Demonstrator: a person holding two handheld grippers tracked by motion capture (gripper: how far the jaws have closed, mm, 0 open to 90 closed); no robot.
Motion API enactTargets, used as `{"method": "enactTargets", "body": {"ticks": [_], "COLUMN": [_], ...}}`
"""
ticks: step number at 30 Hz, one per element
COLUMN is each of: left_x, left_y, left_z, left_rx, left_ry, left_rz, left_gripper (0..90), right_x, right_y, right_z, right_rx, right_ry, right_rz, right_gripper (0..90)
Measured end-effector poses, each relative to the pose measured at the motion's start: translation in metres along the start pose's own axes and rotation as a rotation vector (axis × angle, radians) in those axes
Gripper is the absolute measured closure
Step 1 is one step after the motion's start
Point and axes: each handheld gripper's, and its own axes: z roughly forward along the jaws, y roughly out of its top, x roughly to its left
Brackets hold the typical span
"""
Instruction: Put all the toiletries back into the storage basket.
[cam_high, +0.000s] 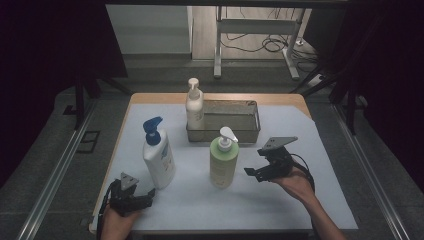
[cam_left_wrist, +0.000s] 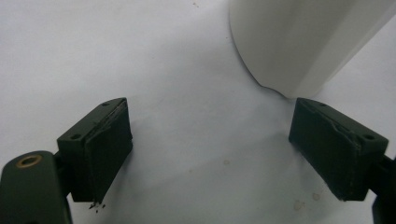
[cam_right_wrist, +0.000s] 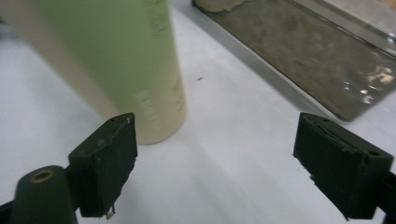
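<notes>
A green pump bottle (cam_high: 223, 160) with a white pump stands upright mid-table; in the right gripper view its body (cam_right_wrist: 116, 60) rises just beyond my left jaw. My right gripper (cam_high: 251, 172) hovers to its right, open, jaws wide, nothing between them. A white bottle with a blue pump (cam_high: 157, 155) stands at the left; its base (cam_left_wrist: 299, 42) shows ahead of my left gripper (cam_left_wrist: 210, 154), open and low on the sheet. That left gripper (cam_high: 150, 192) sits near the front-left edge. A cream pump bottle (cam_high: 194, 105) stands at the left end of a metal tray (cam_high: 250, 131).
A white sheet (cam_high: 280, 200) covers the wooden table. The tray's grey wall (cam_right_wrist: 299, 65) lies ahead and right of the right gripper. Dark curtains flank the table; a desk frame and cables stand on the floor behind.
</notes>
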Motion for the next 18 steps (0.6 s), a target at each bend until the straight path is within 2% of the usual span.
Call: {"method": "enactTargets", "body": {"ticks": [1, 6, 7, 18], "left_x": [0.000, 0.000, 0.000, 0.000], "left_y": [0.000, 0.000, 0.000, 0.000], "left_z": [0.000, 0.000, 0.000, 0.000], "left_rx": [0.000, 0.001, 0.001, 0.000], "left_ry": [0.000, 0.000, 0.001, 0.001], "left_rz": [0.000, -0.001, -0.001, 0.001], "left_gripper": [13.1, 13.1, 13.1, 13.1], "right_x": [0.005, 0.013, 0.018, 0.035], "right_y": [0.000, 0.003, 0.005, 0.021], "right_z": [-0.001, -0.001, 0.000, 0.004], "right_rx": [-0.001, -0.013, -0.017, -0.048], "right_ry": [0.011, 0.023, 0.025, 0.054], "right_rz": [-0.004, -0.018, -0.033, -0.056], "right_gripper": [6.8, 2.7, 0.9, 0.0]}}
